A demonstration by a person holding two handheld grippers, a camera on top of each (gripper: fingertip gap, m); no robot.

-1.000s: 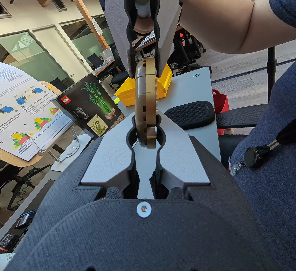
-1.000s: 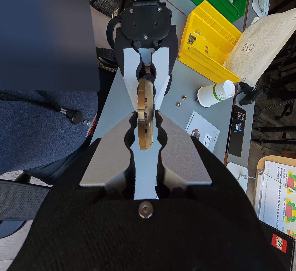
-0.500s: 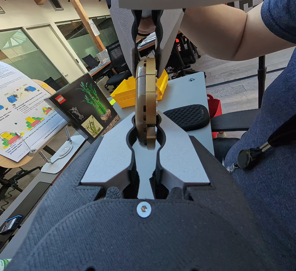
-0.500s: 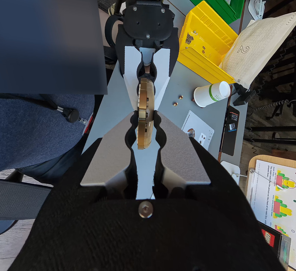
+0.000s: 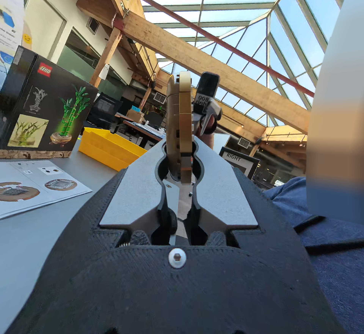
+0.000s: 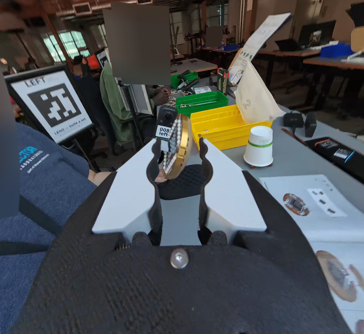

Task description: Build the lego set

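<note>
My left gripper point(image 5: 179, 159) points up toward the skylight, its fingers clenched on the lower edge of the round gold lego base point(image 5: 179, 127), which stands on edge between them. Beyond the disc, the right gripper point(image 5: 206, 107) shows only as a dark camera body and a silver handle in a hand; the disc hides the rest. From my right wrist view, the right gripper point(image 6: 180, 145) sits level over the grey table point(image 6: 295, 159) with its fingers spread apart and gripping nothing; the lego base point(image 6: 180, 147) floats just past their tips, tilted, its studded face turned left. The left gripper's body behind it is mostly covered, so I see only its camera and label. On the table stand a yellow bin point(image 6: 226, 125), an upturned paper cup point(image 6: 259, 147) and an open instruction booklet point(image 6: 315, 202), cut off at the frame's right edge. The set's box point(image 5: 45, 107) stands upright to the left. The background is blurred.
</note>
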